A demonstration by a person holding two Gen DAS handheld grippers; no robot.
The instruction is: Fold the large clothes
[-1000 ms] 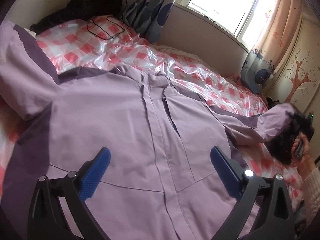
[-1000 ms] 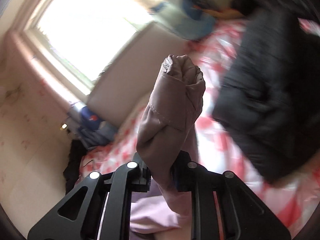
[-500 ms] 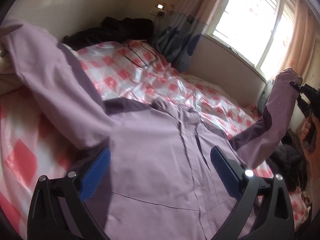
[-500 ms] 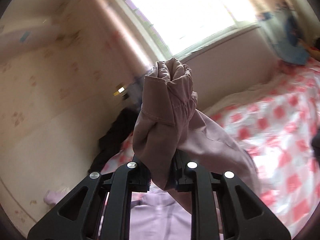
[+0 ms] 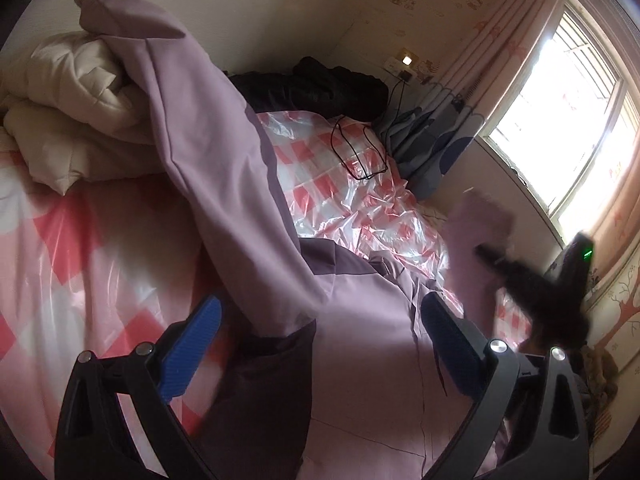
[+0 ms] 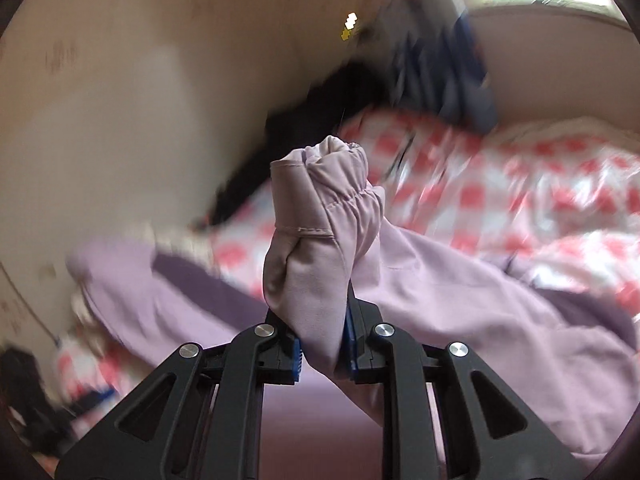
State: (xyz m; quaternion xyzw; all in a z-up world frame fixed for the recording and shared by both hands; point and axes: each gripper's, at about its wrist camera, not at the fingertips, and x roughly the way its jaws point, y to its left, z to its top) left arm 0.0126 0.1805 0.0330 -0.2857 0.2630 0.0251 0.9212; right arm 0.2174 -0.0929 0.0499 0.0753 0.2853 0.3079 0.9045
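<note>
A large lilac jacket [image 5: 360,360] with dark purple panels lies front-up on the bed. Its left sleeve [image 5: 216,152] stretches away over a white quilt. My left gripper [image 5: 320,328] is open and empty, its blue pads [image 5: 196,340] either side of the sleeve's shoulder end, just above the cloth. My right gripper [image 6: 322,354] is shut on the cuff of the other sleeve [image 6: 320,232] and holds it raised over the jacket body [image 6: 480,304]. The right gripper also shows blurred in the left wrist view [image 5: 532,292], with the cuff [image 5: 480,220] at its tip.
The bed has a pink and white checked plastic cover [image 5: 360,208]. A white quilt [image 5: 72,112] is bunched at the far left. Dark clothes [image 5: 320,88] and a black cable [image 5: 356,156] lie by the wall. Curtains [image 5: 432,136] and a window [image 5: 568,112] stand at right.
My right gripper has carried the cuff up and inward over the jacket. The left gripper has swung left toward the other sleeve and stays open.
</note>
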